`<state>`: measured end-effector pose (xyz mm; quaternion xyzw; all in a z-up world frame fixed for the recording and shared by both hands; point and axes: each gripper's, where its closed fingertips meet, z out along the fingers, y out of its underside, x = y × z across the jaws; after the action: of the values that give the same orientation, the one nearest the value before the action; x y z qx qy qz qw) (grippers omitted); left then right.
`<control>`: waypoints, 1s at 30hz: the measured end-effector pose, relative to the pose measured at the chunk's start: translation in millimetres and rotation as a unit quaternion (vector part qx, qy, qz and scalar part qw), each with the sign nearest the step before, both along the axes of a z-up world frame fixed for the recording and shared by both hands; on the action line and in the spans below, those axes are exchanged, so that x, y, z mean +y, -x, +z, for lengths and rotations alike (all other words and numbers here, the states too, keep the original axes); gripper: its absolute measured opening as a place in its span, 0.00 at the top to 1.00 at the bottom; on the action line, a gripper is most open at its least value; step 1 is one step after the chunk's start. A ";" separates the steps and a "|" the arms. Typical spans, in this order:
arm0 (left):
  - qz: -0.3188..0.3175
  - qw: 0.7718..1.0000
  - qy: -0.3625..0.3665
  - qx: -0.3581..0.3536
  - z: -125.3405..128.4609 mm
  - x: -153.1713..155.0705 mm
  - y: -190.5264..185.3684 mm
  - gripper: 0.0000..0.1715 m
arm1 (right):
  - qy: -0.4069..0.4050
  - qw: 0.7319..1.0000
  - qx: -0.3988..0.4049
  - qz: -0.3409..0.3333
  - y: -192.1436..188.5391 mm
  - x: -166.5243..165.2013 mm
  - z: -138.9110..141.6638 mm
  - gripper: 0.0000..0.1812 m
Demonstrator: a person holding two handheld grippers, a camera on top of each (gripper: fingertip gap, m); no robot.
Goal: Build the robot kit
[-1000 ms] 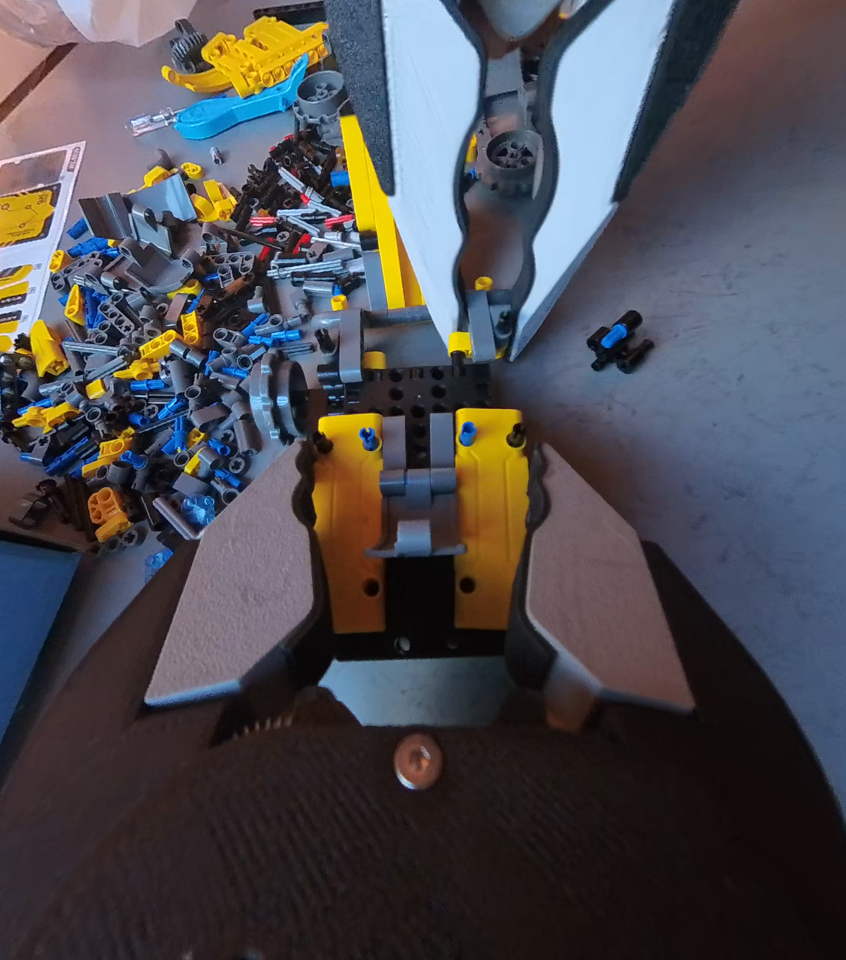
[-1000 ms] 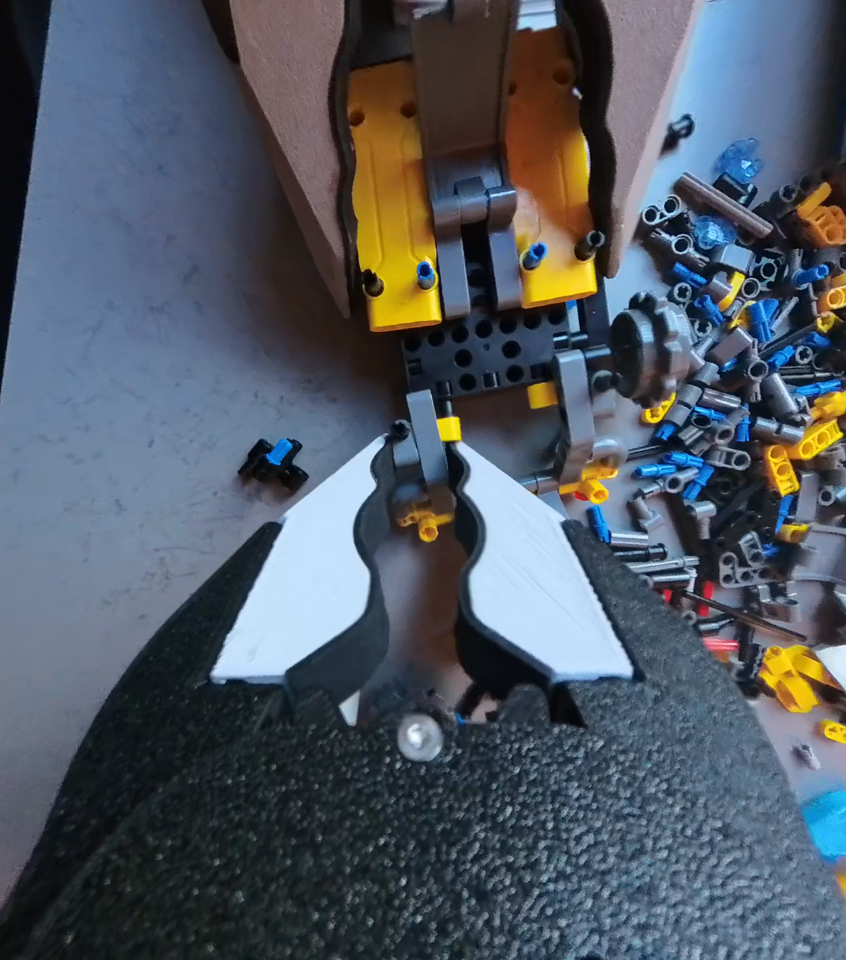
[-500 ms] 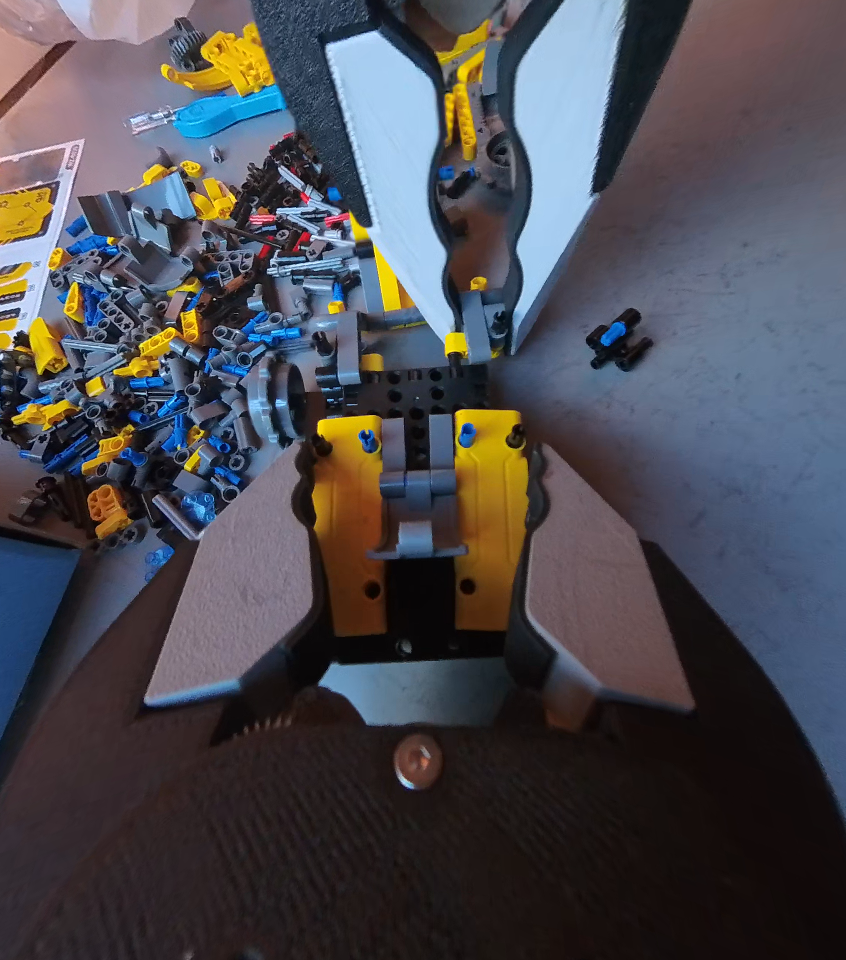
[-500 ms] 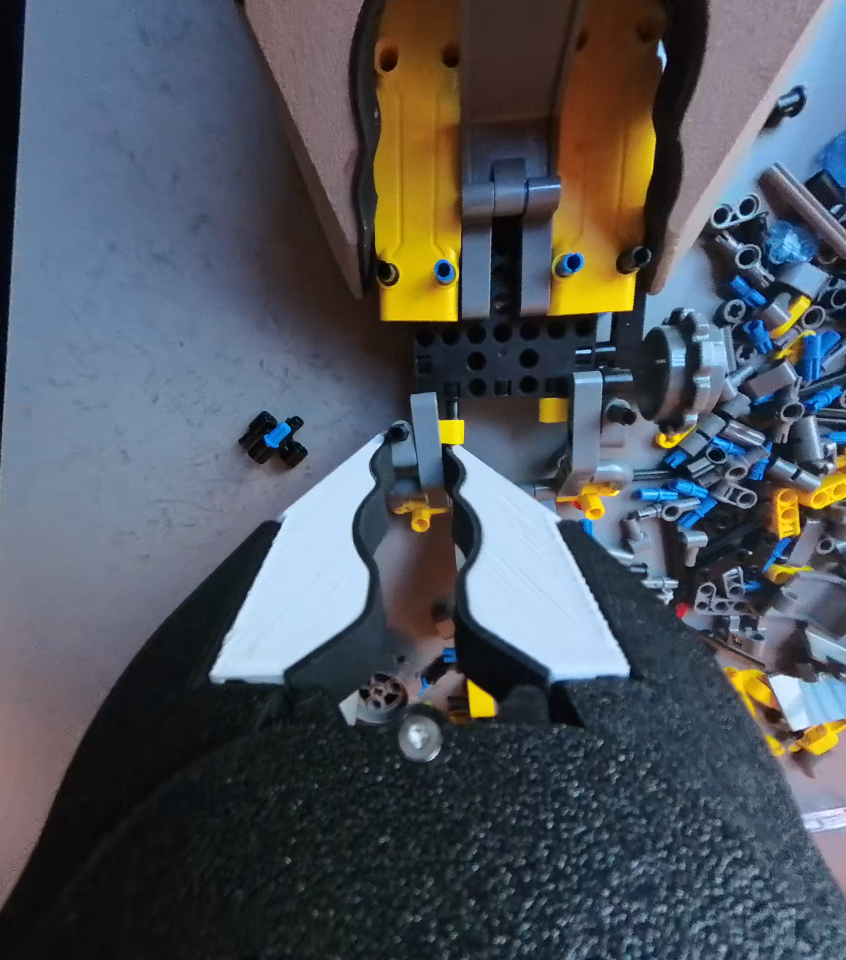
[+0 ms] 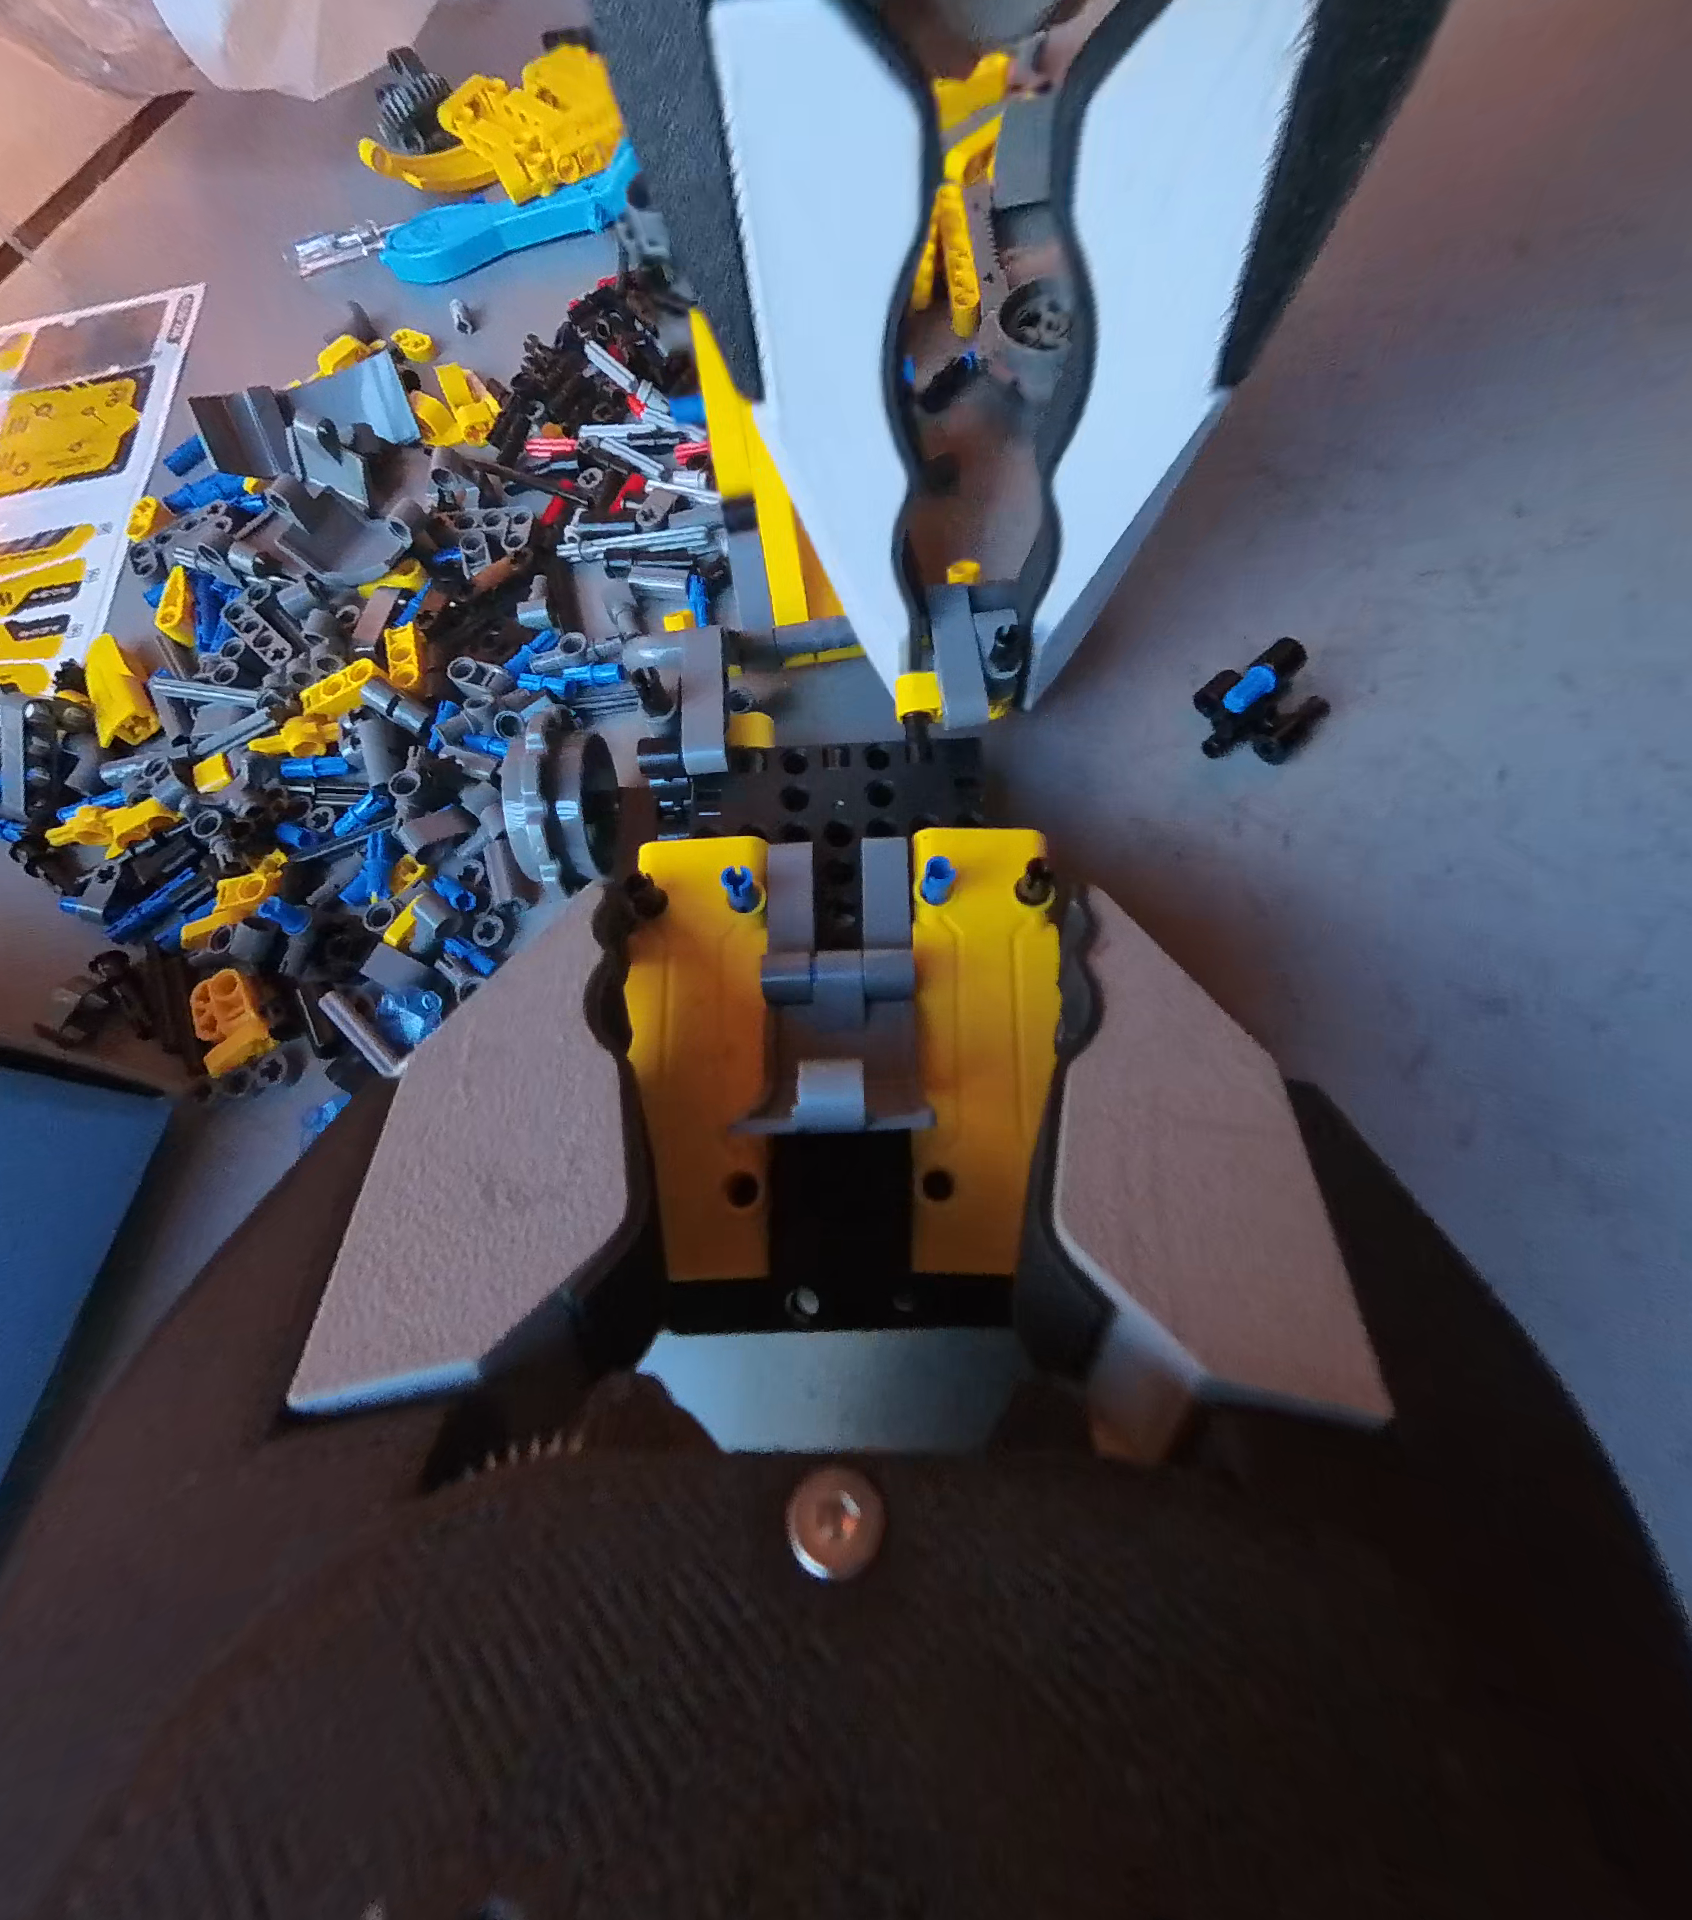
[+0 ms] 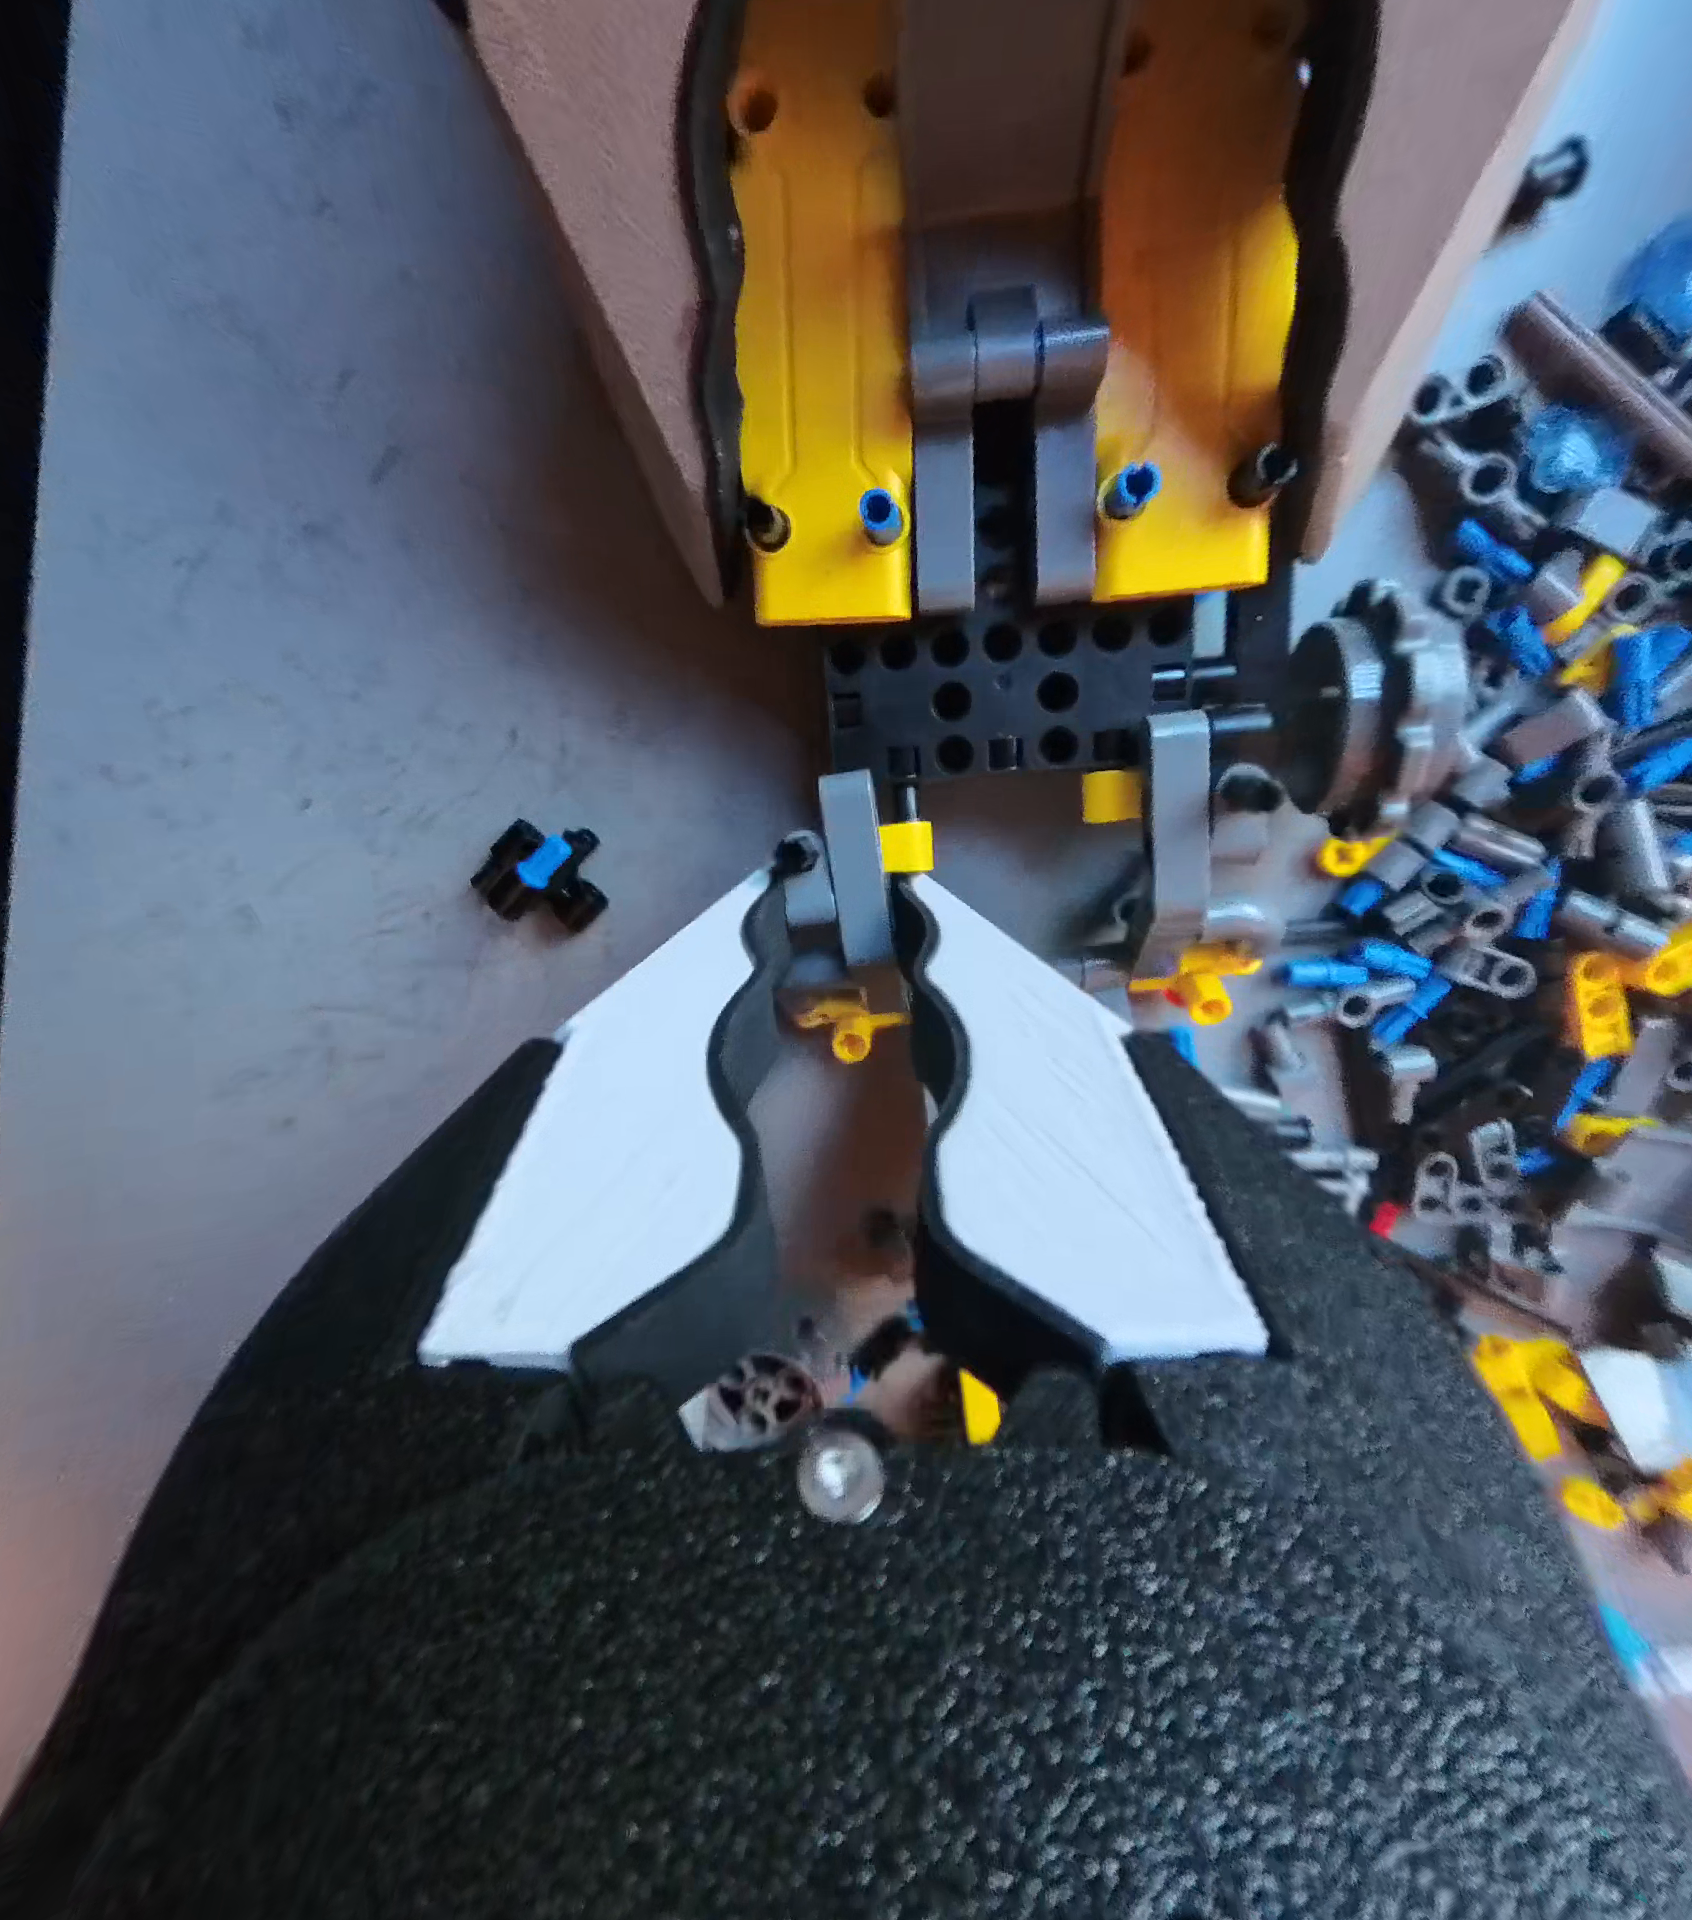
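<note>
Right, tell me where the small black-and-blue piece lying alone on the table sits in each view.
Left wrist view: small black-and-blue piece lies right of centre, right of the white claw.
Right wrist view: it lies left of centre, left of that claw.
Shared landmark: the yellow-and-black model.

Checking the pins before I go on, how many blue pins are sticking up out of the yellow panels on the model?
2: one blue pin on the left yellow panel, one on the right yellow panel, both at the far end. The left gripper may hide others.
</note>
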<state>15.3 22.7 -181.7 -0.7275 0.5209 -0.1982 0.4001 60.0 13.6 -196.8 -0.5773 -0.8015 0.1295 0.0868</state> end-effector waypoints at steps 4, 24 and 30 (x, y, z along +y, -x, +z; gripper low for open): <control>0.018 1.000 0.022 0.012 -2.5 1.6 2.9 0.45 | -0.011 0.995 0.076 -0.062 2.6 -2.9 13.8 0.85; 0.003 0.998 -0.010 0.063 -11.8 -0.2 6.2 0.50 | 0.092 0.974 0.183 -0.097 8.4 -4.3 8.4 0.89; 0.004 0.998 -0.017 0.059 -11.1 0.4 5.1 0.50 | 0.122 0.965 0.196 -0.122 9.4 -3.8 9.3 0.88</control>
<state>10.2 23.1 -192.9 -0.7332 0.5438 -0.1449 0.3817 50.6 9.8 -187.5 -0.6401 -0.6709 0.3250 0.1861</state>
